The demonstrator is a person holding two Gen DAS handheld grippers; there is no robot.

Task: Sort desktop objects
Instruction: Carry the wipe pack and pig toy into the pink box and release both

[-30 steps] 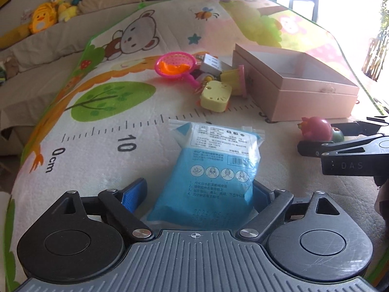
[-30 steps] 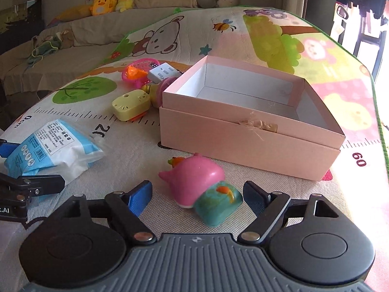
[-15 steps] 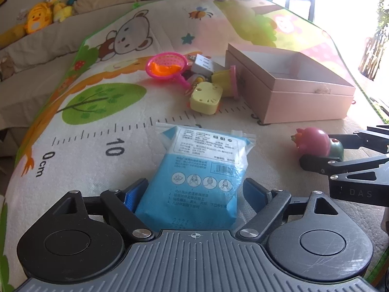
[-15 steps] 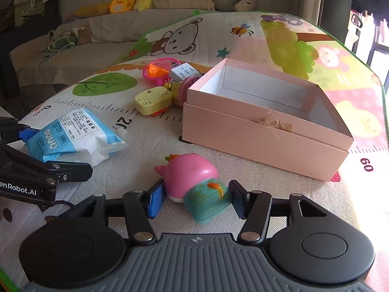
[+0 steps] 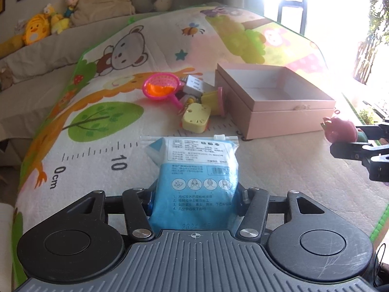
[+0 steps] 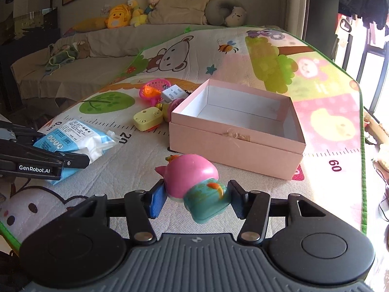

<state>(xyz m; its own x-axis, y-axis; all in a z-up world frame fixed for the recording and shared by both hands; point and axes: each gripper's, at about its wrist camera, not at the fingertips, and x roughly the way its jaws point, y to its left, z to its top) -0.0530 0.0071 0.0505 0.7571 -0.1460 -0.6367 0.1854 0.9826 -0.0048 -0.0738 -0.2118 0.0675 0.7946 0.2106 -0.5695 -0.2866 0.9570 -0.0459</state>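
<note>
A cartoon play mat printed with a bear, a tree and a ruler scale covers the surface, its green border showing at the left and lower right of both views, with a sofa carrying plush toys across the top of the frame and bright window light at the upper right. In the left wrist view the left gripper is clenched on the near end of a blue face-mask packet, low in the centre of the frame; the packet's far end points toward the toys. In the right wrist view the right gripper is closed on a pink and teal toy, low centre, with bare mat between it and the pink box just behind. The box sits right of centre in both views, lidless, its white interior showing nothing inside. Touching or just beside its left wall lies a cluster: a yellow toy case, a pink strainer with something orange in it, and a white block. Open mat stretches left of the packet along the ruler marks, and right of the box toward the mat's edge.
</note>
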